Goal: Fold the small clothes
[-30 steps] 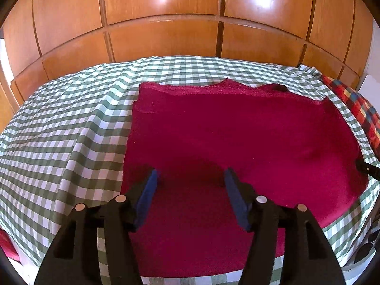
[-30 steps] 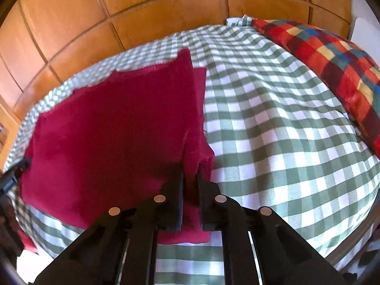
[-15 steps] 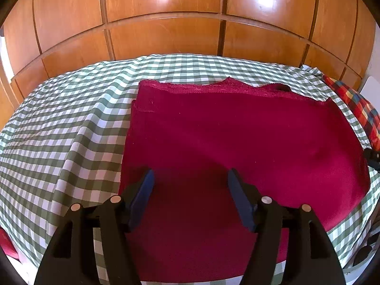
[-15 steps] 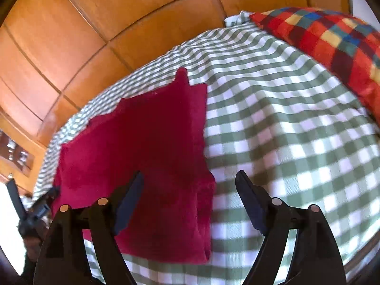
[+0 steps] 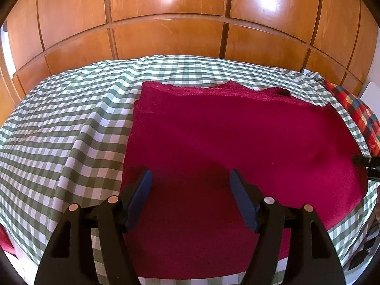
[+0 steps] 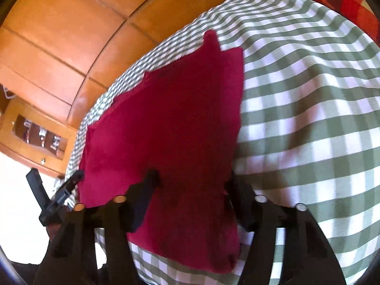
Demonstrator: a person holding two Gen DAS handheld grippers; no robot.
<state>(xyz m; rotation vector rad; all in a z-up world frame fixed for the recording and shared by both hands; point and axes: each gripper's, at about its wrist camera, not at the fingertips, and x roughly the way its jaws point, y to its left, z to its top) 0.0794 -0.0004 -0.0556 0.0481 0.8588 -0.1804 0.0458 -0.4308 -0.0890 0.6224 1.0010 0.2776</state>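
Gingham bedspread [image 5: 71,128] bears crimson garment [image 5: 237,142]; left tongs [image 5: 190,178] released; right tongs [image 6: 190,178] closing, ungripped.

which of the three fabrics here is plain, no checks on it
The dark red garment lying flat on the bed. The cloth under it is green-and-white gingham, and the pillow at the right edge is a multicolour plaid.

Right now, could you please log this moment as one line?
left gripper: open over red cloth | right gripper: closing, cloth edge between fingers, ungripped | cloth: flat on checked bedspread
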